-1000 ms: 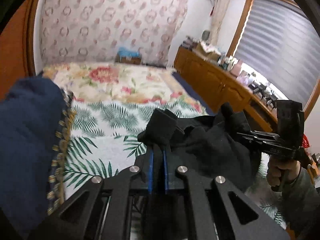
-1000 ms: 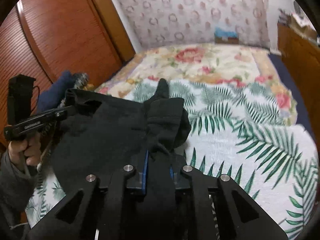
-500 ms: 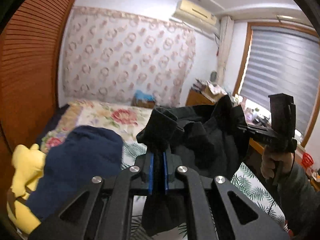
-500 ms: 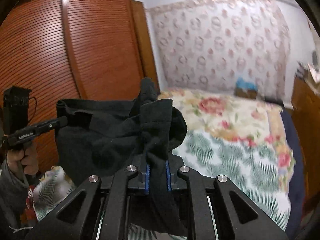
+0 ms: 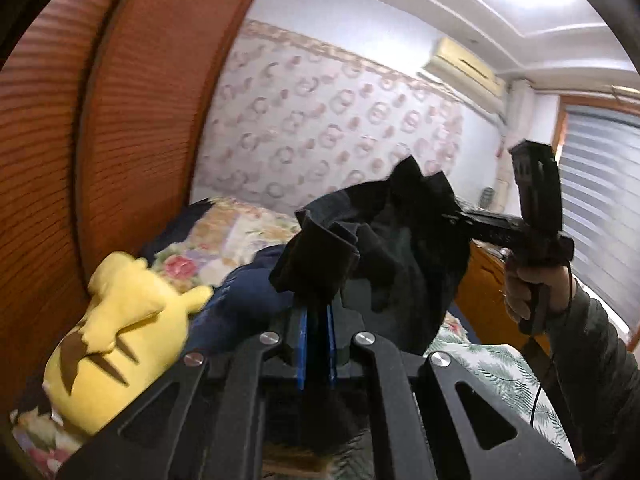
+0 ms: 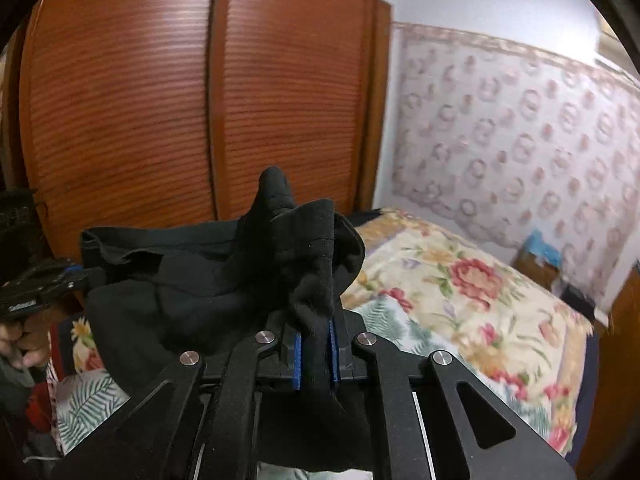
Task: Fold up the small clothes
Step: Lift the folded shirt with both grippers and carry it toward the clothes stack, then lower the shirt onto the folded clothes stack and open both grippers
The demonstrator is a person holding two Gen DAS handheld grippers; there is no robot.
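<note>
- Plainly, no fold had been made yet: the black garment [image 5: 404,248] hung bunched in the air above the bed [image 6: 472,292], stretched loosely between the two grippers.
- Left of the garment, a yellow plush toy [image 5: 120,332] and a dark blue bundle [image 5: 240,300] lay on the bed, near the wooden wardrobe [image 6: 200,92].
- The left gripper [image 5: 316,320] had its blue pads all but closed, pinching one edge of the garment.
- The right gripper [image 6: 314,344] was likewise nearly closed on the opposite edge, with cloth sandwiched between its pads.
- To the right of the garment, a wooden dresser [image 5: 484,280] stood beside the bed.
- By my judgement, the whole job remained: spreading the garment flat on the bed, then folding it.
</note>
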